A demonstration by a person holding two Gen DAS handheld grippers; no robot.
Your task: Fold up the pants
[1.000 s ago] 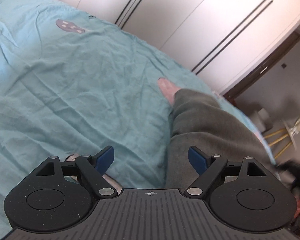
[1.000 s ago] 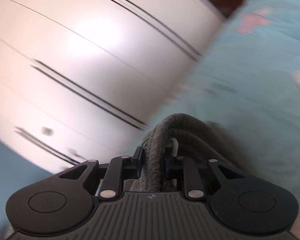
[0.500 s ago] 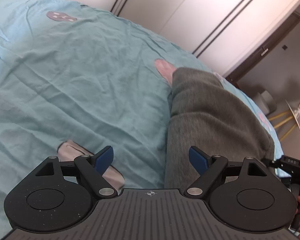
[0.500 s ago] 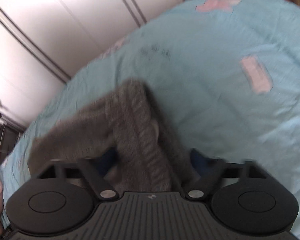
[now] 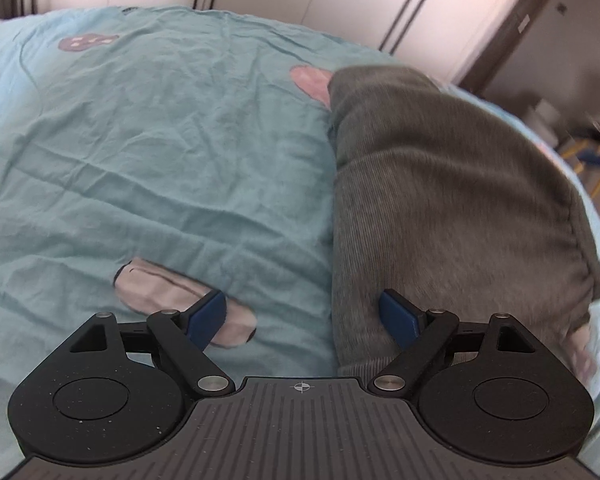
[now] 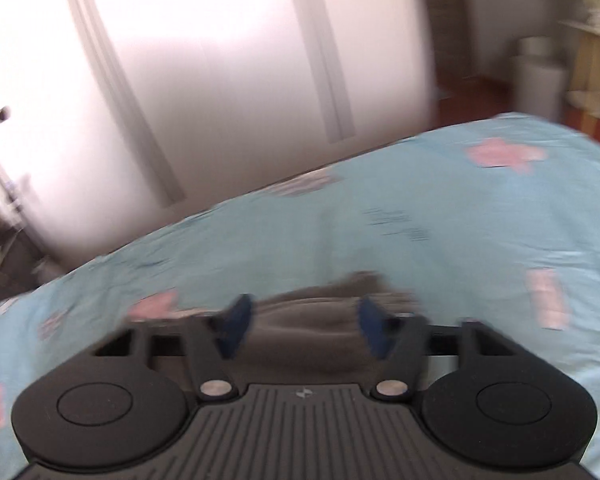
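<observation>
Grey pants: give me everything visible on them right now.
The grey ribbed-knit pants lie folded into a thick, soft bundle on the wrinkled light-blue bedsheet, covering part of a pink print. The open left hand-held gripper straddles their near left edge; the open right hand-held gripper, blurred, frames them without clamping.

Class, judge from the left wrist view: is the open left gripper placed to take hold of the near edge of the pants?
Probably yes. The left gripper is open, the pants lie flat on the bedsheet, their left edge runs between its fingers, and nothing covers it.
</observation>
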